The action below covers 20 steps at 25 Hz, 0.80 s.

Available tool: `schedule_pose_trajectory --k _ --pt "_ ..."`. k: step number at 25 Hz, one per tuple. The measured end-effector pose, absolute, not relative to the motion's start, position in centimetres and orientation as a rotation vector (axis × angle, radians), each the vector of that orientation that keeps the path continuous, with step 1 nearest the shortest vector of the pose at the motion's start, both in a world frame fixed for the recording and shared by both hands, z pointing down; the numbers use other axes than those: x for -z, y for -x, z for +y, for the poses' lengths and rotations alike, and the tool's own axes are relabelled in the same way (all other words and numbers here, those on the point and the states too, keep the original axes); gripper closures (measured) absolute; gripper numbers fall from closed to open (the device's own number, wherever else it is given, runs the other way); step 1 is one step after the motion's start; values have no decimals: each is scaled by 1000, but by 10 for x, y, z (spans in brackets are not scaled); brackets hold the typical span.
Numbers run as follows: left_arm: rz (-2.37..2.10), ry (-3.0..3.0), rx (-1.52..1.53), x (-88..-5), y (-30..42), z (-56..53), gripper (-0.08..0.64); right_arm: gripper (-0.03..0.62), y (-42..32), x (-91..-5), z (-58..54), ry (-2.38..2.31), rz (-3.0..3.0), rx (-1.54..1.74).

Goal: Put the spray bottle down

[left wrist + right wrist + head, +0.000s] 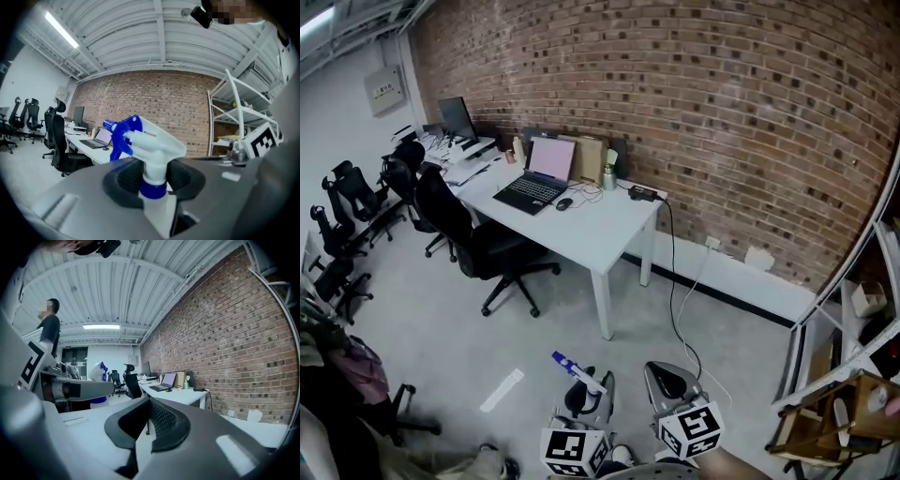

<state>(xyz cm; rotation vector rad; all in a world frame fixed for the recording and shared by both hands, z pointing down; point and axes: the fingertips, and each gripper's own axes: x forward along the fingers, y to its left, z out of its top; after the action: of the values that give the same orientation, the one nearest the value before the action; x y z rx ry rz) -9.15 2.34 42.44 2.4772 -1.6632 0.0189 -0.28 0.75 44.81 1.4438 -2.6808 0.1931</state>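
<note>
**A:** Left gripper view: what has the left claw point(153, 180) got?
**B:** The spray bottle point(155, 143), upright, pinched at its neck.
**A:** And the right claw point(148, 417)?
**B:** Tips together, empty. Beyond stands the worktop point(602, 232), a laptop point(532, 178) near its back edge.

The spray bottle point(154, 145) is smooth plastic, the wall point(722, 122) rough brick.

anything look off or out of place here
Only small things: a white strip lies loose on the floor, and a black cable trails off the desk onto it. Nothing looks spilled or broken.
</note>
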Motion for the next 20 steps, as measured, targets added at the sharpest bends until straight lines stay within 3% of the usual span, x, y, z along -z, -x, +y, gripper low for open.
schedule_pose_trajectory --k 20 --pt "-1716 -2459 1 -428 141 -287 434 594 54 -451 -292 -1399 -2676 -152"
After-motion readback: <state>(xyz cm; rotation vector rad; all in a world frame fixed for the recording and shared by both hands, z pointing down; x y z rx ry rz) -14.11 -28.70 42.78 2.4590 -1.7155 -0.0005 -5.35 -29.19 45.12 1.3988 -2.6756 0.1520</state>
